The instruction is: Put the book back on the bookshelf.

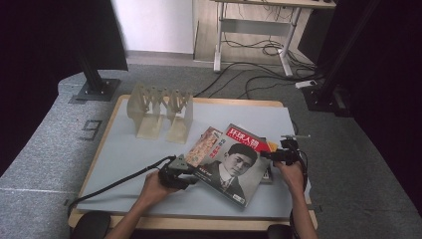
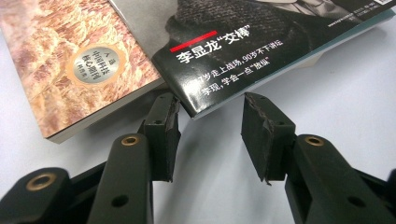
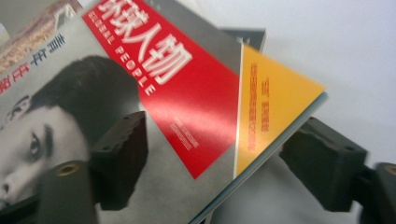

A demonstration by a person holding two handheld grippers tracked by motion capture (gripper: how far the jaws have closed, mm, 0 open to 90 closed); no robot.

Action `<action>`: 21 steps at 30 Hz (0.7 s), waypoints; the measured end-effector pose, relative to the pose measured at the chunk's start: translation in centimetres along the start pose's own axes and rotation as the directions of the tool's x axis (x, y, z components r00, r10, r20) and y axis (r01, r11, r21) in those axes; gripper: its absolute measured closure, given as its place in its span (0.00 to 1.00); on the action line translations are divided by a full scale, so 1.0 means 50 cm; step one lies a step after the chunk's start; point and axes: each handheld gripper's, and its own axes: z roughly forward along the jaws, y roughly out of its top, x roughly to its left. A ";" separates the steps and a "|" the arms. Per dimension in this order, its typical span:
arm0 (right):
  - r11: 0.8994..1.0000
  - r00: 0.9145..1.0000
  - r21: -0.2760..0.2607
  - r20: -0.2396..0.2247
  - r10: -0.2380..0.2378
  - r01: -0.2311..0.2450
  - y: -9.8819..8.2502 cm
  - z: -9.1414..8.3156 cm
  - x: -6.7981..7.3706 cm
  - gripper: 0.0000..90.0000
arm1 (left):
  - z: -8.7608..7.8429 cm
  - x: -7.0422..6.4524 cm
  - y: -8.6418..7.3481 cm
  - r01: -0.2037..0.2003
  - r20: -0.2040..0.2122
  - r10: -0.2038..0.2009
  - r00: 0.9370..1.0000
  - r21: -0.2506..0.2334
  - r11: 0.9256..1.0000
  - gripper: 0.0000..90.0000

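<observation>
Magazine (image 1: 231, 164) lies diagonally between the grippers. Right gripper (image 1: 272, 156) straddles its upper right edge, jaws apart, not yet pinching. Left gripper (image 1: 191, 172) open, its jaws flanking the lower left corner.

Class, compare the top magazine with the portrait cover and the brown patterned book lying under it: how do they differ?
The magazine lies on top, with a portrait and red title band; the brown book lies partly covered beneath, showing a mottled pattern and round seal. The magazine looks thin, the book thicker. Both are on the table.
</observation>
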 end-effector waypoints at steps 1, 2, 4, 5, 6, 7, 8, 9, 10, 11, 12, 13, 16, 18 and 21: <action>1.000 1.000 -0.009 0.003 -0.003 0.004 0.003 -0.006 0.003 0.31 | 0.001 0.000 0.001 0.001 0.001 -0.001 1.000 0.000 1.000 0.62; 1.000 1.000 -0.024 0.008 -0.015 0.015 0.008 -0.014 0.008 0.35 | 0.001 0.000 0.001 0.004 0.001 -0.004 1.000 -0.002 1.000 0.63; 0.998 0.999 -0.045 0.012 -0.040 0.041 0.014 -0.025 0.015 0.40 | 0.003 -0.001 0.002 0.001 0.000 -0.001 1.000 0.001 1.000 0.62; 0.997 0.998 -0.049 0.013 -0.057 0.057 0.017 -0.031 0.019 0.43 | 0.003 -0.001 0.002 0.002 0.001 -0.002 1.000 0.003 1.000 0.62; 0.996 0.997 -0.052 0.018 -0.070 0.071 0.020 -0.035 0.024 0.45 | 0.003 -0.001 0.003 0.003 0.005 -0.003 1.000 0.005 1.000 0.62; 0.995 0.997 -0.056 0.020 -0.078 0.079 0.023 -0.039 0.028 0.47 | 0.004 -0.001 0.003 0.004 0.006 -0.004 1.000 0.006 1.000 0.62; 0.995 0.996 -0.060 0.021 -0.084 0.085 0.026 -0.043 0.031 0.50 | 0.005 -0.001 0.003 0.003 0.007 -0.003 1.000 0.008 1.000 0.61; 0.994 0.996 -0.065 0.022 -0.088 0.089 0.029 -0.045 0.034 0.52 | 0.008 -0.003 0.003 0.006 0.008 -0.006 1.000 0.006 1.000 0.61; 0.994 0.995 -0.063 0.026 -0.093 0.094 0.032 -0.046 0.036 0.55 | 0.010 -0.004 0.003 -0.001 0.007 0.001 1.000 0.014 1.000 0.61; 0.993 0.995 -0.061 0.034 -0.098 0.100 0.034 -0.046 0.038 0.59 | 0.012 -0.006 0.003 -0.008 0.003 0.008 1.000 0.019 1.000 0.61; 0.993 0.994 -0.060 0.039 -0.101 0.103 0.036 -0.046 0.039 0.62 | 0.014 -0.008 0.004 -0.011 0.000 0.011 1.000 0.021 1.000 0.60; 0.993 0.994 -0.056 0.044 -0.101 0.103 0.037 -0.045 0.039 0.66 | 0.015 -0.009 0.005 -0.011 0.002 0.011 1.000 0.022 1.000 0.60; 0.993 0.993 -0.057 0.061 -0.096 0.100 0.040 -0.043 0.039 0.77 | 0.010 -0.009 0.007 -0.020 -0.007 0.020 1.000 0.019 1.000 0.61; 0.993 0.993 -0.062 0.066 -0.093 0.097 0.041 -0.044 0.038 0.82 | 0.005 -0.010 0.009 -0.029 -0.011 0.030 1.000 0.026 0.999 0.61; 0.992 0.992 -0.068 0.077 -0.096 0.102 0.042 -0.049 0.039 0.89 | -0.002 -0.013 0.009 -0.042 -0.023 0.043 0.999 0.034 0.999 0.61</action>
